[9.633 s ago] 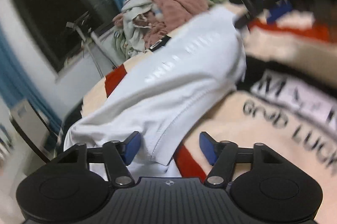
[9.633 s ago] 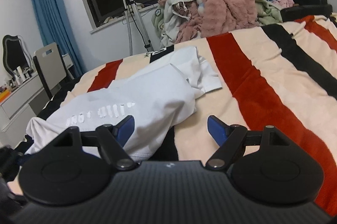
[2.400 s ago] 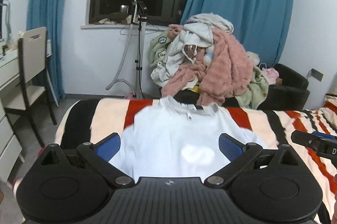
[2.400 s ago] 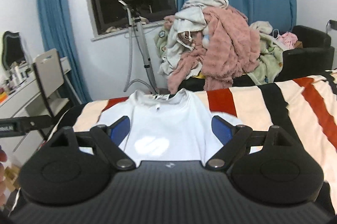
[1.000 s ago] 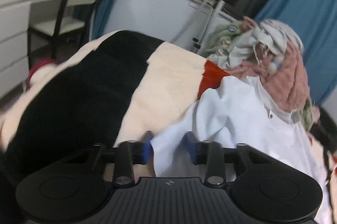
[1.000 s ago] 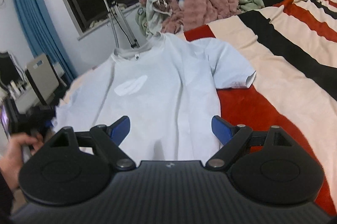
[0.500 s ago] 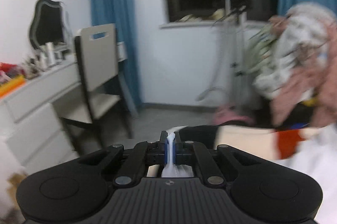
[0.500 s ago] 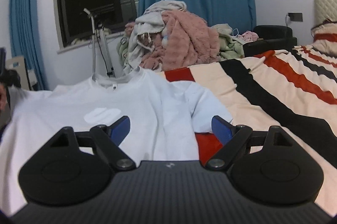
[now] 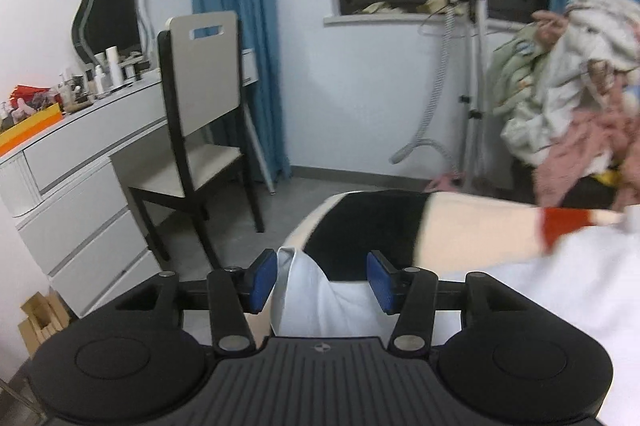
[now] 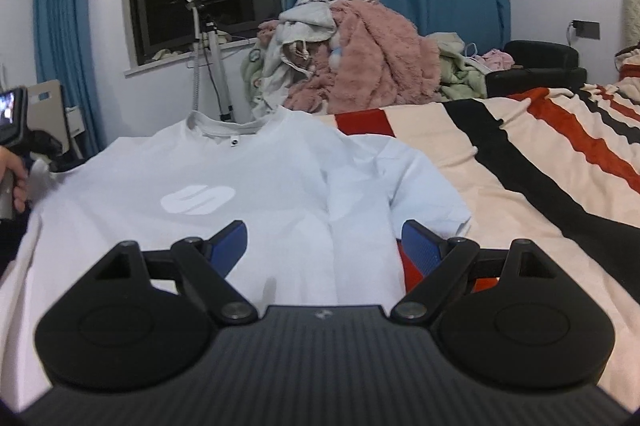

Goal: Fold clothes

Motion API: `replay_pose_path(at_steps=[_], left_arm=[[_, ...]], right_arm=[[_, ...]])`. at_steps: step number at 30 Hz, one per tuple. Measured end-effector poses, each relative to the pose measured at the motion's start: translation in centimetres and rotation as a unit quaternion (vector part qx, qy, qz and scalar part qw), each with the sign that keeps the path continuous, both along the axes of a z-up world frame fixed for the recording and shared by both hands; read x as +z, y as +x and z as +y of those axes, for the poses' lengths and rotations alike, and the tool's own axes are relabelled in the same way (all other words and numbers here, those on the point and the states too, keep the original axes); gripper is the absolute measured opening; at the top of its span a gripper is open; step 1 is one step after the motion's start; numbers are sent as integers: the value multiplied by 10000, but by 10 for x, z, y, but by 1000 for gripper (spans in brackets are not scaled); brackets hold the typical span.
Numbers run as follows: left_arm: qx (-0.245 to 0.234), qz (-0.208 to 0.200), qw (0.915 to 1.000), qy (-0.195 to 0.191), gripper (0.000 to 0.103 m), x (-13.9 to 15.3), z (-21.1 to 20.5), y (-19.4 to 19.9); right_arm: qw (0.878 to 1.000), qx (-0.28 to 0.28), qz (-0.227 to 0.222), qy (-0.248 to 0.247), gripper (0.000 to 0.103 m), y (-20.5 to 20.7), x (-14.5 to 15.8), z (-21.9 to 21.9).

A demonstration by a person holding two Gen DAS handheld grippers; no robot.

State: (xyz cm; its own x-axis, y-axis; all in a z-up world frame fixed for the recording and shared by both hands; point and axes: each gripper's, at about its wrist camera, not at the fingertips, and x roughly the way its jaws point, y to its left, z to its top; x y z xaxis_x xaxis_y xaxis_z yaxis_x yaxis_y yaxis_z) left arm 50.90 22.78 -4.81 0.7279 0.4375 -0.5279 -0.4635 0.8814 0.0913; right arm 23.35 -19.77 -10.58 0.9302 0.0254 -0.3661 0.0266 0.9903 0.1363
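The white T-shirt [image 10: 248,186] lies spread flat on the striped bed [image 10: 520,162] for folding, its sleeve [image 9: 308,290] between the spread fingers of the left hand-held gripper [image 9: 322,280], unclamped, while the right hand-held gripper [image 10: 324,244] hovers agape over the hem.

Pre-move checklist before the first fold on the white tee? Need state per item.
1. White T-shirt spread front-up on the striped blanket, collar away from the camera: ok.
2. Right sleeve laid out flat: ok.
3. Left sleeve flat: not ok, the cloth stands up bunched between the open jaws.
4. Left gripper open, not clamping: ok.
5. Right gripper open above the shirt body, holding nothing: ok.
6. Bottom hem straight: cannot tell, hidden under the gripper bodies.
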Motion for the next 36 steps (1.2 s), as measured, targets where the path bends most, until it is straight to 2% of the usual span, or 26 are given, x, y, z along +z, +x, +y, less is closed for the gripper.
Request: replay_pose_path(at_steps=[3, 9, 14, 17, 20, 23, 28, 30, 33, 36], left_arm=[[-223, -88, 9989, -399, 52, 23, -28, -60], [-829, -181, 9947, -581, 52, 50, -95, -204], [-1296, -193, 9891, -676, 52, 42, -143, -320], [-1576, -197, 9846, -732, 51, 36, -172, -388], [-1819, 73, 9795, -865, 51, 18, -189, -438], [-1989, 420, 9750, -898, 51, 3, -198, -471], [-2161, 906, 9668, -1016, 51, -11, -212, -499], [-2202, 1045, 9648, -989, 51, -15, -215, -502], [-2382, 1303, 9568, -1038, 51, -20, -223, -499], [-2353, 1634, 9552, -742, 51, -31, -230, -492]], right_arm=[[9999, 17, -102, 31, 86, -9, 6, -3], [9990, -9, -442, 12, 86, -34, 24, -12], [9990, 107, -406, 165, 86, -60, 46, -28], [9994, 137, -310, 96, 86, -81, 52, -32], [9995, 249, -202, 83, 86, -102, 55, -34], [9992, 274, -287, 62, 86, -114, 61, -34], [9993, 106, -360, -40, 86, -115, 63, -34], [9997, 52, -248, -42, 86, -112, 59, -36], [10000, -38, -88, 15, 86, -108, 54, -41], [9998, -96, -12, 155, 86, -108, 52, -47]])
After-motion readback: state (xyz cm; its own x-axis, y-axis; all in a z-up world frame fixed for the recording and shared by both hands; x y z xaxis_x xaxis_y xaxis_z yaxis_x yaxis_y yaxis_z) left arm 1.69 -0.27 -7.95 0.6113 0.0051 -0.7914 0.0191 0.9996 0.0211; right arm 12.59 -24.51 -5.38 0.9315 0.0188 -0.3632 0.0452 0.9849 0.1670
